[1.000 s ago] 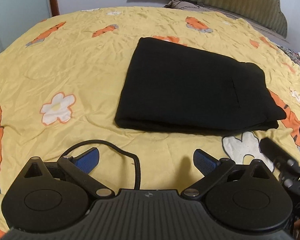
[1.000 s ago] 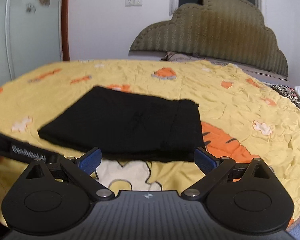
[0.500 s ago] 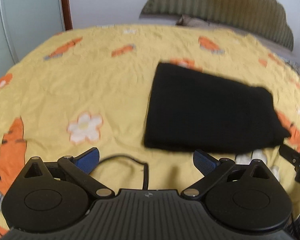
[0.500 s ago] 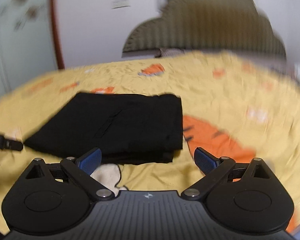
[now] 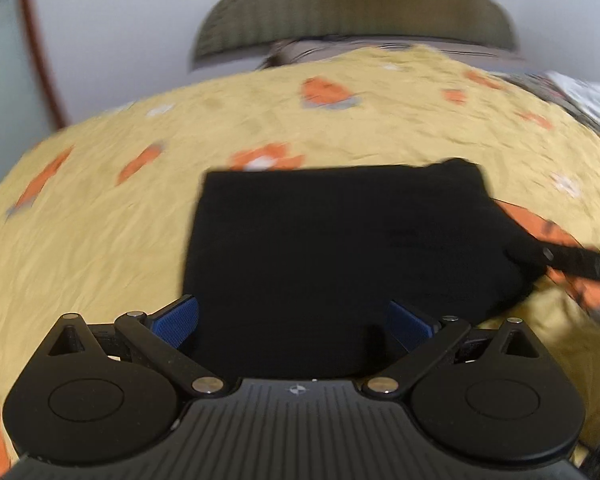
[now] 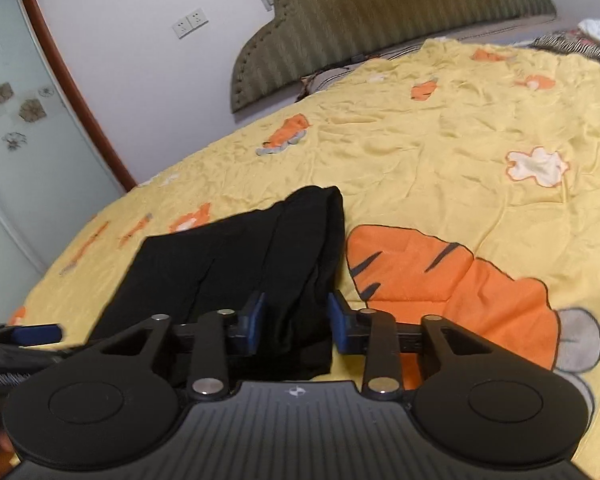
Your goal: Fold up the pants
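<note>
The folded black pants (image 5: 340,256) lie on the yellow bedspread (image 5: 100,248). The left gripper (image 5: 292,322) is spread wide, its blue pads straddling the near edge of the pants. The right gripper (image 6: 295,326) has narrowed around the pants' right end; whether it pinches the cloth cannot be told.

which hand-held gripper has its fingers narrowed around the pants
The right hand-held gripper: its fingers flank the black pants edge closely. The left hand-held gripper is wide open.
</note>
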Demonstrator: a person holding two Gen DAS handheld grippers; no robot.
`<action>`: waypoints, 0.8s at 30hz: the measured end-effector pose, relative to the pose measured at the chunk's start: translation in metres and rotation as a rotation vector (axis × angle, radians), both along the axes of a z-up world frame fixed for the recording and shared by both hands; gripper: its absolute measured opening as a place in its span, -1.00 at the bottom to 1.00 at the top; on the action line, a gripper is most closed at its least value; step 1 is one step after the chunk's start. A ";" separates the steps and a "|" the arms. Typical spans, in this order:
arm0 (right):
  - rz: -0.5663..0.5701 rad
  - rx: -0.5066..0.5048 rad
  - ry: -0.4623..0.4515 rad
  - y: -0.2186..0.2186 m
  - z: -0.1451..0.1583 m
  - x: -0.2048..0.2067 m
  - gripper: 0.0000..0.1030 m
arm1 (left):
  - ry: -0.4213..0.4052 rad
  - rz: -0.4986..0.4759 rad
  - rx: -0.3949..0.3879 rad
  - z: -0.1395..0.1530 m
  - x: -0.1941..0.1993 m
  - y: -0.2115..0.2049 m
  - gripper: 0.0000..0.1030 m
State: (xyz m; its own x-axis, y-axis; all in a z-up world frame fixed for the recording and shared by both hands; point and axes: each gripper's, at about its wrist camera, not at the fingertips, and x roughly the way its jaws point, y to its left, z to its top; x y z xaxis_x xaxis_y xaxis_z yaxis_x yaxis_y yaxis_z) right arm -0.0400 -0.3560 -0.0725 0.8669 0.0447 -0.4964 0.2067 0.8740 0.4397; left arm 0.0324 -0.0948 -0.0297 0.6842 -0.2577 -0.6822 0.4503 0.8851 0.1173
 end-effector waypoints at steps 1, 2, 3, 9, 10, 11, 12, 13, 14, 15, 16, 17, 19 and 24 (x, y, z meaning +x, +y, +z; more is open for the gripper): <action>0.008 0.020 -0.005 -0.006 0.002 0.000 -0.55 | -0.029 -0.053 0.011 0.000 -0.004 -0.007 0.97; 0.015 0.044 -0.012 -0.011 0.004 -0.001 -0.57 | -0.061 -0.103 0.026 -0.001 -0.009 -0.015 0.97; 0.023 0.074 -0.023 -0.016 0.006 -0.002 -0.58 | -0.095 -0.153 0.040 -0.001 -0.014 -0.023 0.97; -0.035 0.081 -0.050 -0.032 0.012 -0.007 -0.57 | -0.272 -0.425 0.117 -0.017 -0.049 -0.074 0.96; -0.052 0.094 -0.045 -0.036 0.009 -0.009 -0.57 | -0.294 -0.453 0.135 -0.021 -0.052 -0.082 0.95; -0.061 0.117 -0.040 -0.039 0.006 -0.012 -0.57 | -0.315 -0.477 0.151 -0.025 -0.055 -0.088 0.93; -0.067 0.138 -0.035 -0.042 0.002 -0.014 -0.57 | -0.333 -0.505 0.169 -0.028 -0.058 -0.094 0.92; -0.073 0.155 -0.028 -0.043 -0.001 -0.017 -0.57 | -0.345 -0.534 0.182 -0.031 -0.060 -0.099 0.91; -0.076 0.167 -0.019 -0.045 -0.005 -0.019 -0.57 | -0.357 -0.559 0.190 -0.034 -0.063 -0.103 0.84; -0.075 0.172 -0.011 -0.045 -0.008 -0.021 -0.57 | -0.367 -0.573 0.196 -0.037 -0.064 -0.107 0.77; -0.074 0.172 -0.004 -0.046 -0.010 -0.021 -0.57 | -0.362 -0.577 0.204 -0.039 -0.063 -0.112 0.56; -0.076 0.173 0.001 -0.046 -0.013 -0.023 -0.57 | -0.343 -0.579 0.205 -0.040 -0.059 -0.114 0.31; -0.076 0.181 0.005 -0.046 -0.016 -0.026 -0.57 | -0.284 -0.571 0.176 -0.040 -0.051 -0.116 -0.04; -0.059 0.157 -0.006 -0.045 -0.018 -0.033 -0.57 | -0.147 -0.552 0.015 -0.026 -0.034 -0.105 -0.52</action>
